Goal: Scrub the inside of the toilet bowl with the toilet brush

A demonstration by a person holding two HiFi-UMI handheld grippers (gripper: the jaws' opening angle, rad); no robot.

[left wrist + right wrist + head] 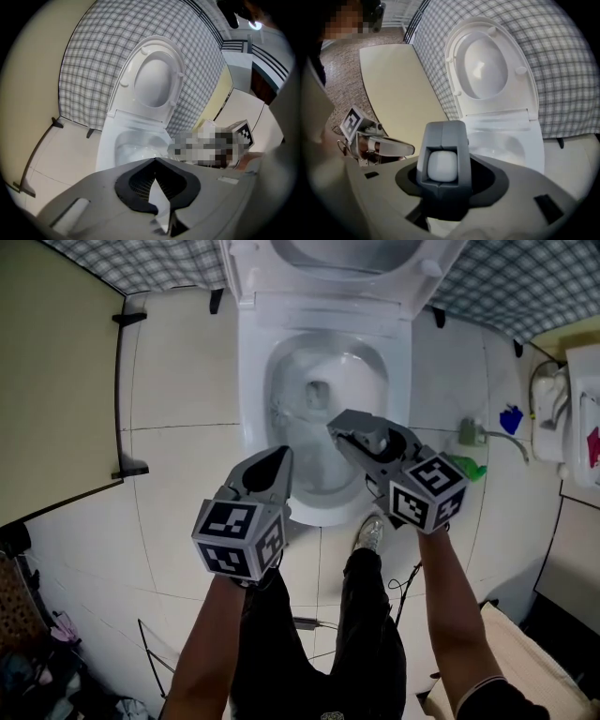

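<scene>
The right gripper is hovering over the front of the toilet bowl, whose lid is standing raised. Its jaws are clamping the grey, white-capped handle of the toilet brush, and the bristle end is not showing. The left gripper is hanging at the bowl's front rim, jaws pressing together on nothing.

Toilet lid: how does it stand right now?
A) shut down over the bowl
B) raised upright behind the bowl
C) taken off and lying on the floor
B: the lid stands up behind the open bowl, in front of the checked wall.
</scene>
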